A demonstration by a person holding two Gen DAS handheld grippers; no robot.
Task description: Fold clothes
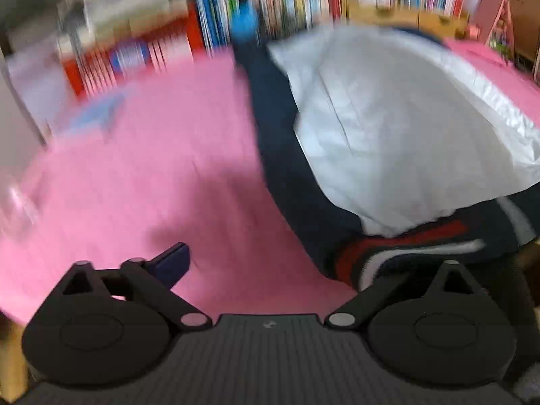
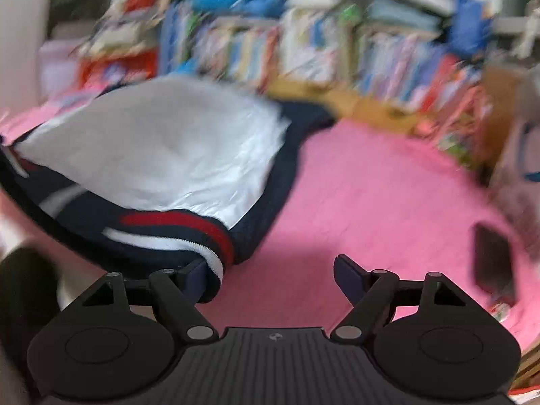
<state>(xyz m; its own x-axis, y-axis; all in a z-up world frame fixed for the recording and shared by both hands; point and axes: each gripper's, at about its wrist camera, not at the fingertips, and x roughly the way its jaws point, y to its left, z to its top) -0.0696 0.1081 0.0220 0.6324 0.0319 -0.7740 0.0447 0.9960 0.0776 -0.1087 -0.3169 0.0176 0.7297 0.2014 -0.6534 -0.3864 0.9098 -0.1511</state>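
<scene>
On the pink worktop (image 2: 388,185) lies a jacket (image 2: 162,155); both the left hand-held gripper (image 1: 270,263) and the right hand-held gripper (image 2: 270,270) are spread, pinching nothing.

The right tongs (image 2: 270,270) point forward and downward with their jaws standing wide apart, nothing pressed between the pads. The left tongs (image 1: 270,270) tilt downward too, jaws spread; only the left finger (image 1: 172,263) shows clearly, the other being hidden.

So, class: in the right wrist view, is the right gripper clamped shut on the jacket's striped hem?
No: the right gripper stands open, the jacket hem lying against one finger only.
</scene>
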